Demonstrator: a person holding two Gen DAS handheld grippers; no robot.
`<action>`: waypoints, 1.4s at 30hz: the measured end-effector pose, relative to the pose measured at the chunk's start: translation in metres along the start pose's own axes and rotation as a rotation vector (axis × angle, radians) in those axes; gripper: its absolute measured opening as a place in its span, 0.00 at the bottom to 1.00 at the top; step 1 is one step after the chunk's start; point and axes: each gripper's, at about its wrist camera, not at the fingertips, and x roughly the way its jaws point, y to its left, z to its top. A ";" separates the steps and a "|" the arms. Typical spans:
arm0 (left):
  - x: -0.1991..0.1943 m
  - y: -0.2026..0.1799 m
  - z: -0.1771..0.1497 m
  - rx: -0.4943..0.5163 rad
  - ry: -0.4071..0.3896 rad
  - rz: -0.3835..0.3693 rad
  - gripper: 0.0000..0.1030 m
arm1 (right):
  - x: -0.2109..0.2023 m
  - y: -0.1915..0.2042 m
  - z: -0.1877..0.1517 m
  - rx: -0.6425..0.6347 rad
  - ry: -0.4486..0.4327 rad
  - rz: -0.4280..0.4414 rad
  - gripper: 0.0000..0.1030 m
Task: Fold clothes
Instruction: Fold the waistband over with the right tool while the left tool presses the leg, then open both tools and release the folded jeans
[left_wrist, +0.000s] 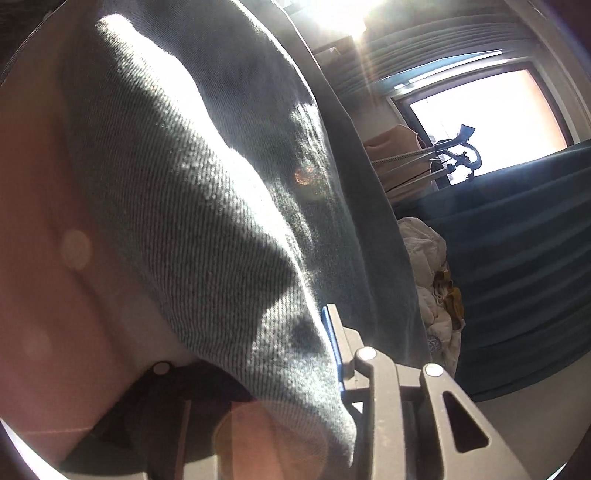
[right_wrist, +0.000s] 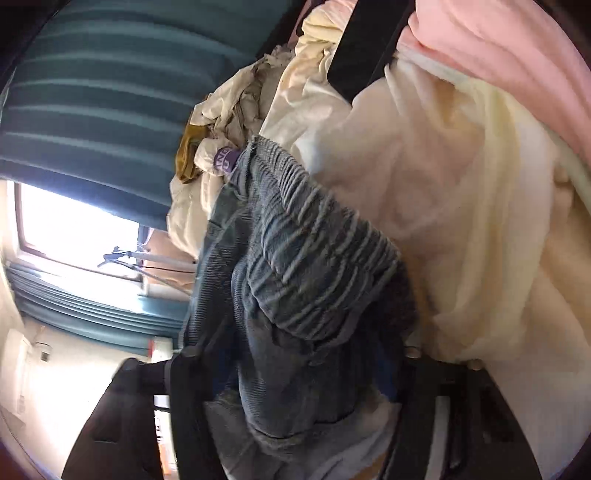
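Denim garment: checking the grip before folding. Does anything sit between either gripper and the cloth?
Nothing visible does. The denim garment lies directly between the fingers of the right gripper and the left gripper.

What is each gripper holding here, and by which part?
Both grip a blue denim garment. The right gripper clamps its gathered elastic waistband. The left gripper pinches a plain fold; which part cannot be told.

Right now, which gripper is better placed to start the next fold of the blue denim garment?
Right gripper: the blue denim garment's gathered waistband lies between its fingers. The left gripper shows only plain cloth.
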 end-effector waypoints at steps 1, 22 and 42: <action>-0.001 0.000 0.001 -0.005 -0.008 -0.009 0.17 | 0.001 0.001 -0.001 -0.012 -0.013 -0.023 0.37; -0.134 -0.002 -0.073 0.052 0.019 -0.048 0.06 | -0.139 0.016 0.031 -0.096 -0.213 0.076 0.10; -0.178 -0.017 -0.140 0.267 0.099 0.177 0.48 | -0.191 -0.014 0.030 -0.144 -0.294 -0.299 0.38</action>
